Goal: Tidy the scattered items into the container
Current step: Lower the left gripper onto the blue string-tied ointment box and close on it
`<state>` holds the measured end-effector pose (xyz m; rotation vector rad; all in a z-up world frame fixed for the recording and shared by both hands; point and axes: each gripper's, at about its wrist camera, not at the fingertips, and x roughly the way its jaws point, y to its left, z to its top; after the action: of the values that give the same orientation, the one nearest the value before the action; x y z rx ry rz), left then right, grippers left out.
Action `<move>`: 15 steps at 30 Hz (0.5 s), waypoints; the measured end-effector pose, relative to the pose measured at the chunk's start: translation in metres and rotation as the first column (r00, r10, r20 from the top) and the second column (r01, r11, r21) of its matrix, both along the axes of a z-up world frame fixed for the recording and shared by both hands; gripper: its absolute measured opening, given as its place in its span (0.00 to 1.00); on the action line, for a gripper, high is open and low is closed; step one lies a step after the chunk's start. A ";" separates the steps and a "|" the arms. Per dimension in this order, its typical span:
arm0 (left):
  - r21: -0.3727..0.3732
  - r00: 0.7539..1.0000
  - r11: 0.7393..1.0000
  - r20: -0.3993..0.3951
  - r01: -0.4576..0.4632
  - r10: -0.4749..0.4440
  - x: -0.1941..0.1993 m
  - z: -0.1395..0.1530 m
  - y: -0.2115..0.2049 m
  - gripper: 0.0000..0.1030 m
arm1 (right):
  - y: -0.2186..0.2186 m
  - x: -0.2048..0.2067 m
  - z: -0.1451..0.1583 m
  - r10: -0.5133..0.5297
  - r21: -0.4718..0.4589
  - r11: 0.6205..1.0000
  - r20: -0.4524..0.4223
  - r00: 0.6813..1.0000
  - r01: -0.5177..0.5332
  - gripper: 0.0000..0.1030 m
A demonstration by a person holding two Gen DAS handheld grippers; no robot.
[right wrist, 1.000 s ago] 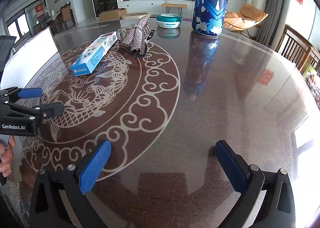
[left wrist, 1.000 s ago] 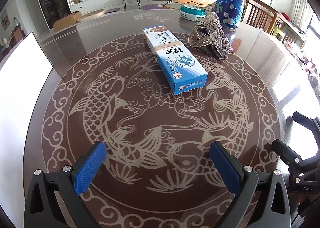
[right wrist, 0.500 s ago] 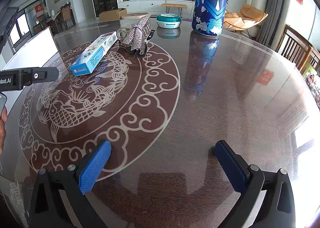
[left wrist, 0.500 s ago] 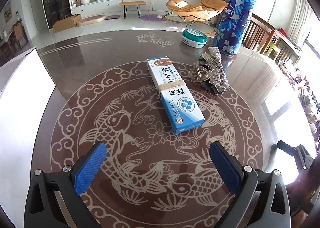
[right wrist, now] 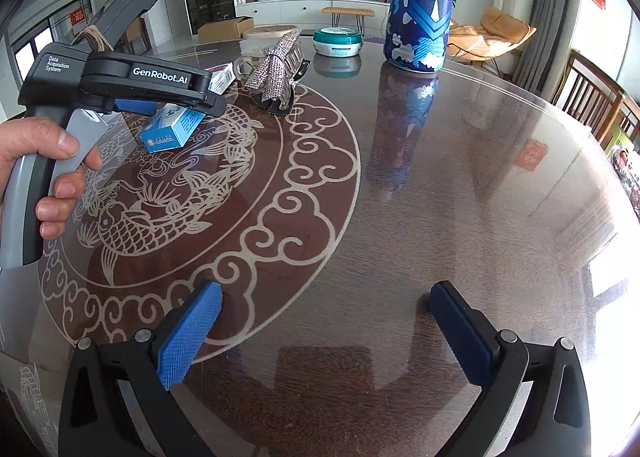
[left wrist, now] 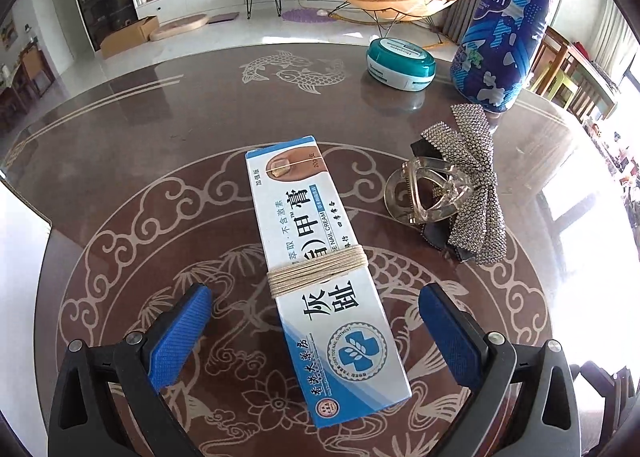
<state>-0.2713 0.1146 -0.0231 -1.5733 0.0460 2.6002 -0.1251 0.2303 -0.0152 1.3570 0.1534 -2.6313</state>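
Left wrist view showed the left tool (left wrist: 312, 341) spread wide astride the box (left wrist: 320, 281); the right tool (right wrist: 324, 333) hovered spread above bare table (right wrist: 460, 197).

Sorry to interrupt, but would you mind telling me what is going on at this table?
A person is tidying a round patterned glass table. The open left gripper straddles the near end of a blue-and-white carton bound with twine, not yet closed on it. The open right gripper hovers over bare glass. A rhinestone bow hair clip lies untouched.
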 end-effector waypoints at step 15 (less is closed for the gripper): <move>-0.023 0.996 1.000 -0.085 -0.005 0.003 -0.004 -0.003 -0.006 1.00 | 0.000 -0.001 0.000 0.000 0.000 1.000 0.000 1.000 0.000 1.00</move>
<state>-0.2749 0.1087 -0.0261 -1.4700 0.0805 2.6780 -0.1257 0.2302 -0.0154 1.3567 0.1536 -2.6312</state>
